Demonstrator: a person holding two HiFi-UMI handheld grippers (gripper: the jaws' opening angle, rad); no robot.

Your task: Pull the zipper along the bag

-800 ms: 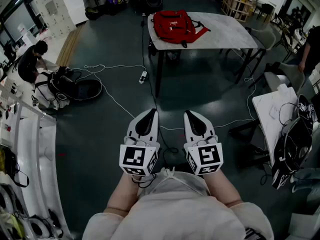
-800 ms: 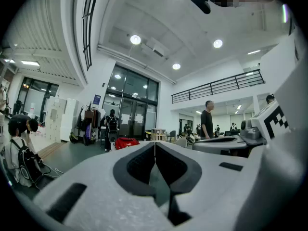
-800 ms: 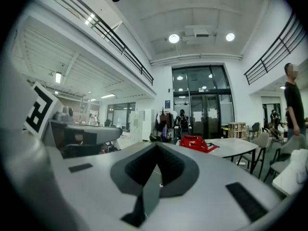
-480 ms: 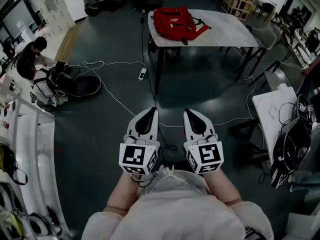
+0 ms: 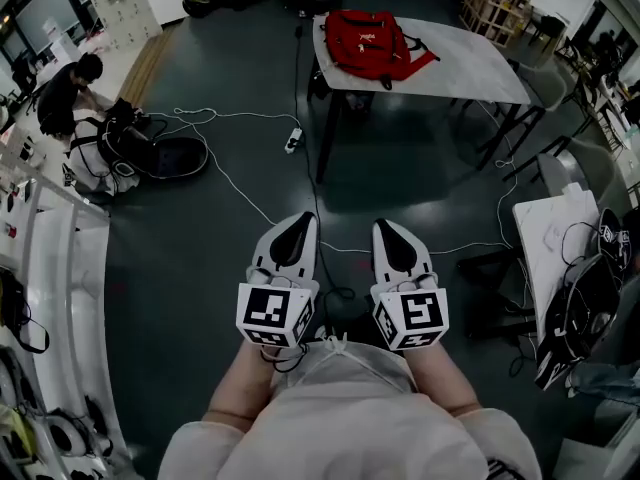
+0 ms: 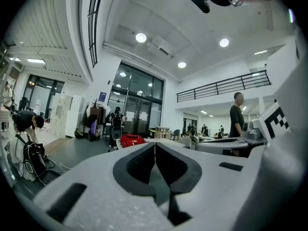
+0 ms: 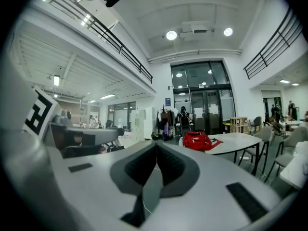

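Note:
A red backpack (image 5: 378, 44) lies on a white table (image 5: 480, 68) far ahead across the room. It also shows small and distant as the red bag (image 6: 132, 140) in the left gripper view and the red bag (image 7: 198, 140) in the right gripper view. My left gripper (image 5: 301, 219) and right gripper (image 5: 385, 224) are held side by side close to my body, well short of the table. Both are shut, tips touching, with nothing between them.
A dark floor lies between me and the table, with a white cable and power strip (image 5: 290, 147) on it. A person (image 5: 66, 93) bends over a dark bag (image 5: 150, 158) at the left. Another table (image 5: 545, 243) with gear stands at the right.
The view has shifted slightly, so the table and red backpack sit a little further right and higher. Both grippers stay shut, side by side.

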